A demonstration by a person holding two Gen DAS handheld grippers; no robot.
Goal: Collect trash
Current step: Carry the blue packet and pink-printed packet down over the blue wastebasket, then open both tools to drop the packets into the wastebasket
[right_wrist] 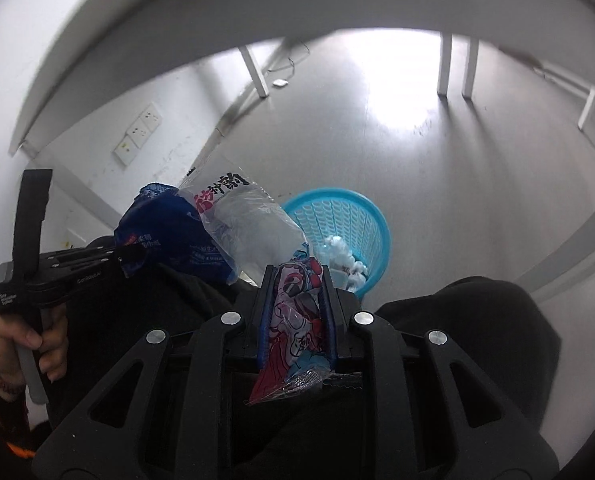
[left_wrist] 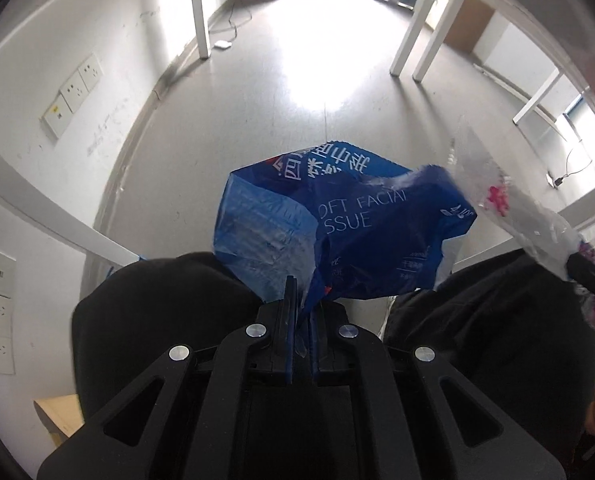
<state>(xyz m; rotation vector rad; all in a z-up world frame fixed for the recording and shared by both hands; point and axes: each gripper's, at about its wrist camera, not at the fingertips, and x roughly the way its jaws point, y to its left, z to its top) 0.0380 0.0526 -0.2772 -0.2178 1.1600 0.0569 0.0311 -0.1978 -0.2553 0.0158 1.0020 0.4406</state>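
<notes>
My left gripper (left_wrist: 302, 300) is shut on a crumpled blue facial-tissue wrapper (left_wrist: 337, 232), which hangs out in front of its fingers over the floor. The same wrapper (right_wrist: 165, 232) and the left gripper (right_wrist: 127, 258) show at the left of the right wrist view, held by a hand. My right gripper (right_wrist: 295, 280) is shut on a clear plastic snack wrapper (right_wrist: 297, 320) with red and blue print; its clear upper part (right_wrist: 249, 220) sticks out ahead. That wrapper (left_wrist: 497, 200) appears at the right of the left wrist view. A blue mesh bin (right_wrist: 349, 224) with white tissues inside stands on the floor just beyond the right fingertips.
Black-clothed knees (right_wrist: 477, 320) of the person sit below both grippers. A white wall with sockets (left_wrist: 73, 92) runs along the left. White table legs (left_wrist: 413, 40) stand on the grey floor further off, and a white tabletop edge (right_wrist: 137, 40) arches overhead.
</notes>
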